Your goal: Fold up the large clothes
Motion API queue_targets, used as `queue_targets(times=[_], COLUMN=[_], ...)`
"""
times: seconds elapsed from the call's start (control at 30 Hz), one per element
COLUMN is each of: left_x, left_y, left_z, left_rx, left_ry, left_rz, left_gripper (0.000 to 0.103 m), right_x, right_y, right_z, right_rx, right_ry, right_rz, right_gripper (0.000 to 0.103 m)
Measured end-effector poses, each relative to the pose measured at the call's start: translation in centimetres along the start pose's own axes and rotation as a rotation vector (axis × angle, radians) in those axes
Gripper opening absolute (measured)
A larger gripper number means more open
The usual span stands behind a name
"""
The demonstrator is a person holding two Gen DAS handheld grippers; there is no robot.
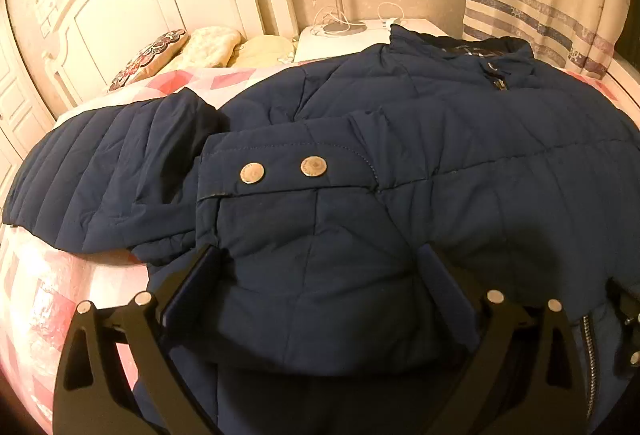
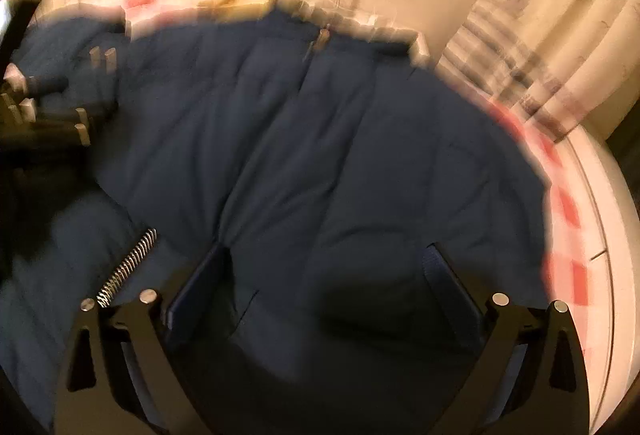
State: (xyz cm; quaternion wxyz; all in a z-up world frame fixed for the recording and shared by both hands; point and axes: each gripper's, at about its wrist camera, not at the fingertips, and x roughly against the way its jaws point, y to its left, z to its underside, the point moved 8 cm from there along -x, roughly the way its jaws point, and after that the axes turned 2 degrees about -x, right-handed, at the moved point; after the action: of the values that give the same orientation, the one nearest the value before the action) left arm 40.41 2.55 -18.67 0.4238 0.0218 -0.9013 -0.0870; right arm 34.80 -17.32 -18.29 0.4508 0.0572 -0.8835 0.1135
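The navy quilted padded jacket (image 1: 400, 139) lay on the pink checked bed (image 1: 36, 295). Left gripper (image 1: 320, 267) jaws stood apart over its folded sleeve. Right gripper (image 2: 324, 267) jaws stood apart too.

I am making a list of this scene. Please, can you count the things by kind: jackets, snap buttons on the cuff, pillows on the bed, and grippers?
Jackets: 1, the jacket
Snap buttons on the cuff: 2, one snap and a second snap
Pillows: 3, patterned pillow, cream pillow, yellow pillow
Grippers: 2, left gripper, right gripper
Total: 8
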Motion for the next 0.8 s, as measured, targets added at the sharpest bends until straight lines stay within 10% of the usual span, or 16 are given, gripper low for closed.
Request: queue_targets(times=[0.07, 0.3, 0.4, 0.57, 0.8], left_x=[0.0, 0.1, 0.1, 0.2, 0.2], left_y=[0.0, 0.0, -0.1, -0.1, -0.1], left_z=[0.0, 0.1, 0.1, 0.1, 0.1], left_rx=[0.0, -0.007, -0.007, -0.007, -0.005], left_ry=[0.0, 0.004, 0.003, 0.004, 0.006], left_rz=[0.002, -0.01, -0.008, -0.008, -0.005], left_gripper=[0.099, 0.1, 0.1, 0.1, 0.1], right_x=[-0.3, 1.1, -5.5, -5.7, -5.0], right_y=[-0.8, -7.3, -8.0, -8.3, -11.7], right_z=[-0.5, -6.7, -4.7, -4.9, -8.8], right_rx=[-0.05, -0.279, -0.263, -0.248, -0.406], right_ry=[0.069, -0.162, 0.087, 0.13, -0.104], right_rz=[-0.069, 0.017, 0.035, -0.003, 0.085], right_gripper=[0.097, 0.098, 0.099, 0.099, 0.099])
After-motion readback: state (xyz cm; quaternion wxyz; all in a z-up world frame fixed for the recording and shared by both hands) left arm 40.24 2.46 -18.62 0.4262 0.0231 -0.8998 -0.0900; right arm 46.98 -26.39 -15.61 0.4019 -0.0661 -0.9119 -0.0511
